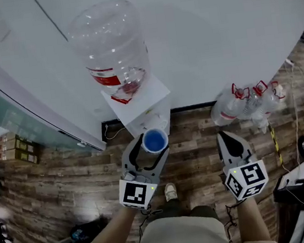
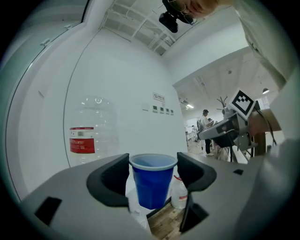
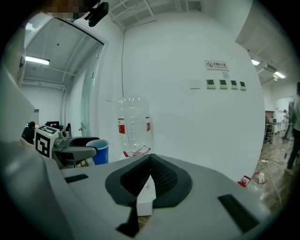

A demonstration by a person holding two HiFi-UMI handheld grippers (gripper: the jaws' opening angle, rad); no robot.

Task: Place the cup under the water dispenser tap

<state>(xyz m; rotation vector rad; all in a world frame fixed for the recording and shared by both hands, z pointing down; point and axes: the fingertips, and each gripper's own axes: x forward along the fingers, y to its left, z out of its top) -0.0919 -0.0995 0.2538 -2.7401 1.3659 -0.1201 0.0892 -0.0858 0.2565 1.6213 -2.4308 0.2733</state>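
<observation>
Dark wood-plank flooring with a streaky grain lies below the person, whose pale shoe shows between two grey plastic tools. Nearest, the left gripper has its curved black pads set wide and pressed on either side of a blue plastic cup, a smooth tapered tumbler with a rolled rim. The cup stands upright off the floor, long axis vertical, mouth up and empty, just in front of the white box-shaped water dispenser. The right gripper hovers well apart to the side, its ribbed black pads closed together on nothing. A clear ribbed plastic bottle with a red label sits inverted on the dispenser. Beyond the right gripper, spare clear bottles with red handles lie against the smooth white wall, near loose cables; a glass partition runs off at the left.
</observation>
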